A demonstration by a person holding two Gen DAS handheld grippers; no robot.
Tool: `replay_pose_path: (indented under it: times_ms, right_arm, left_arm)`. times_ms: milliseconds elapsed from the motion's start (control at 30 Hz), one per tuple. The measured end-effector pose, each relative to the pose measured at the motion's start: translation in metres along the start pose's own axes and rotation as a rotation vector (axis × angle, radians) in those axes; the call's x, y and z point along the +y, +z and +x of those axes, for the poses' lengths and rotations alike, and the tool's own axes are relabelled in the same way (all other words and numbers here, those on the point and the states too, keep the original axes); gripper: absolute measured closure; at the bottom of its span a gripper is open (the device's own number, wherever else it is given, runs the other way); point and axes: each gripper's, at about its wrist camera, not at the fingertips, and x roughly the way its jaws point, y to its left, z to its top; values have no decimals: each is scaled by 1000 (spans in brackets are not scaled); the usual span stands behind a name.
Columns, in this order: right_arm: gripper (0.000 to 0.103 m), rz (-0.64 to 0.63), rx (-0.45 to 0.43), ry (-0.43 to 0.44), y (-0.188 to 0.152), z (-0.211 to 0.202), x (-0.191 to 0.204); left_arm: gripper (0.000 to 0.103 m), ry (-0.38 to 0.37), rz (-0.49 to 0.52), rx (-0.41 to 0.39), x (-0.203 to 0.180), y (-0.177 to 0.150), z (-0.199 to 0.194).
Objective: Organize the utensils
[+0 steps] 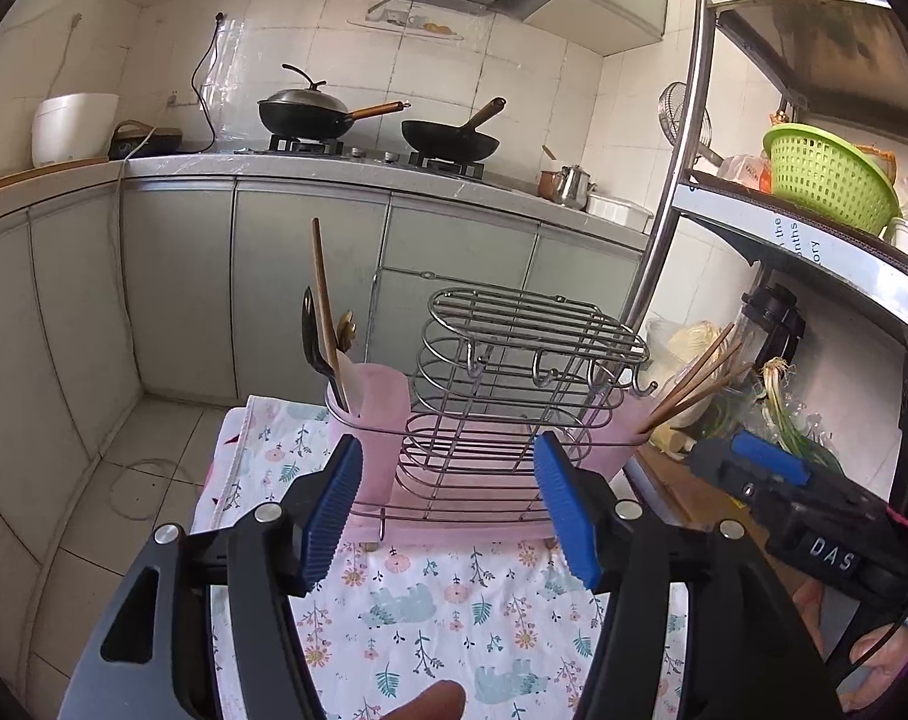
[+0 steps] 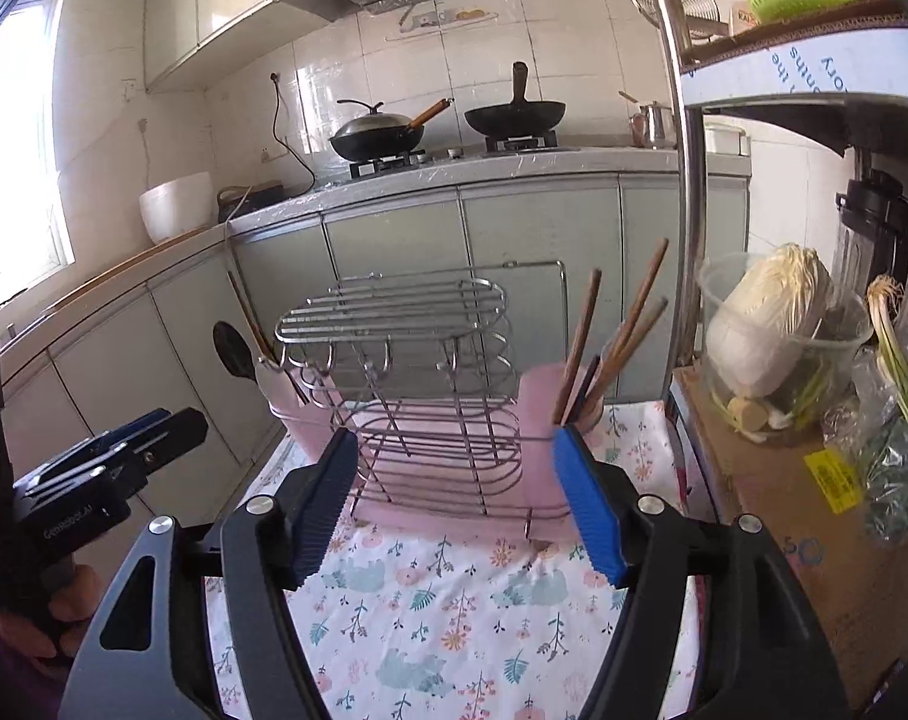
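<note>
You are holding your left gripper [image 1: 448, 507] spread and empty before the wire rack [image 1: 514, 396] on the floral cloth [image 1: 430, 612], a spoon [image 1: 316, 339] standing in its left pink cup [image 1: 379, 396], chopsticks [image 2: 619, 336] in its right cup [image 2: 541, 396], your right gripper [image 2: 457, 507] likewise gaping.
</note>
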Motion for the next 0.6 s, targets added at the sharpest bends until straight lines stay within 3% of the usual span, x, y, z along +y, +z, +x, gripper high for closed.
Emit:
replay_pose_path:
  times_ms: [267,600]
  right_arm:
    - [34,13,44,-10,-34,4,1]
    - [34,10,61,-24,-50,5,6]
  left_arm:
    - [44,-4,10,30,-13,-16,1]
    - [44,22,31,63,-24,-35,6]
